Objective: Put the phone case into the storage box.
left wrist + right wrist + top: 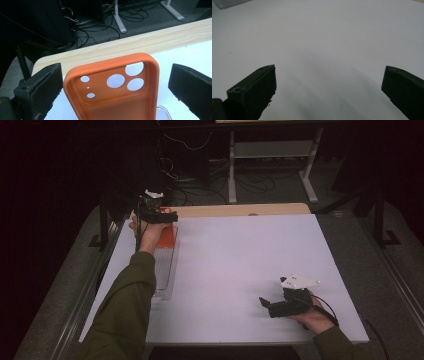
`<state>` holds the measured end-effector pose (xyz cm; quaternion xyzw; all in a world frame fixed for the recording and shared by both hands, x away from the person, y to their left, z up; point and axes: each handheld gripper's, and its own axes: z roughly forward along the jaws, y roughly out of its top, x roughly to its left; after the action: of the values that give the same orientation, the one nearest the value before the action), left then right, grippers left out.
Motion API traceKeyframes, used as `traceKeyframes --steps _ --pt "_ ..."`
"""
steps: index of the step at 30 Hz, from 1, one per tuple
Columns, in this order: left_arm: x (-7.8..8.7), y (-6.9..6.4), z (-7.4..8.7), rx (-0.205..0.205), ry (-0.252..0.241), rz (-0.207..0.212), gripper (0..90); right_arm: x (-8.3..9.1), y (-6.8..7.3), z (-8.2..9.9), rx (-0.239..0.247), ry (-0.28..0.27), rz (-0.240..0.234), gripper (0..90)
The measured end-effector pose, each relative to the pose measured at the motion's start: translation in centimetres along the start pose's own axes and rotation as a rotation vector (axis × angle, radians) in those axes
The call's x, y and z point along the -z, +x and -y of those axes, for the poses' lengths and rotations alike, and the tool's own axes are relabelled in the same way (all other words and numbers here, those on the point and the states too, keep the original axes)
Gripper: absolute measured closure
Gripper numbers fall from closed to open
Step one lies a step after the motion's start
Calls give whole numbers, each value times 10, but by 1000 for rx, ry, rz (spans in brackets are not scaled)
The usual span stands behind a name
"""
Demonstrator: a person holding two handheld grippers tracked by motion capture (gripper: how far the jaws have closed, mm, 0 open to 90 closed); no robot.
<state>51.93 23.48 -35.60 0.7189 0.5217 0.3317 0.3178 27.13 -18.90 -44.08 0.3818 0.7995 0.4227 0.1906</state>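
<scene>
While the left gripper (167,216) hovers at the far left corner of the white table (240,270) with its jaws spread wide, one orange phone case (112,92) lies between them, clear of both pads, its far end resting above a clear plastic tray (165,270). Its near end is cut off in the left gripper view, and the tray's contents are hard to make out. Near the front edge, the right gripper (265,304) rests low over bare table, jaws wide apart and holding nothing.
</scene>
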Motion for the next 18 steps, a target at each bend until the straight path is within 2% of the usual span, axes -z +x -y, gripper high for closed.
traceKeyframes --steps 3,6,8,12,16,18 --pt "1 3 1 9 -11 33 0 0 0 0 0 -1 0 0" --pt "5 5 1 2 -22 75 0 -1 -2 0 10 -2 2 0" --pt "7 7 0 -3 -29 91 0 0 -1 1 -7 5 -3 0" --pt "12 12 0 -8 -47 128 0 0 -2 1 6 -2 1 0" --pt "17 16 -1 -18 -46 168 0 1 0 1 -12 7 -2 0" --pt "20 17 -1 -6 -62 185 0 1 0 1 -11 6 -1 0"
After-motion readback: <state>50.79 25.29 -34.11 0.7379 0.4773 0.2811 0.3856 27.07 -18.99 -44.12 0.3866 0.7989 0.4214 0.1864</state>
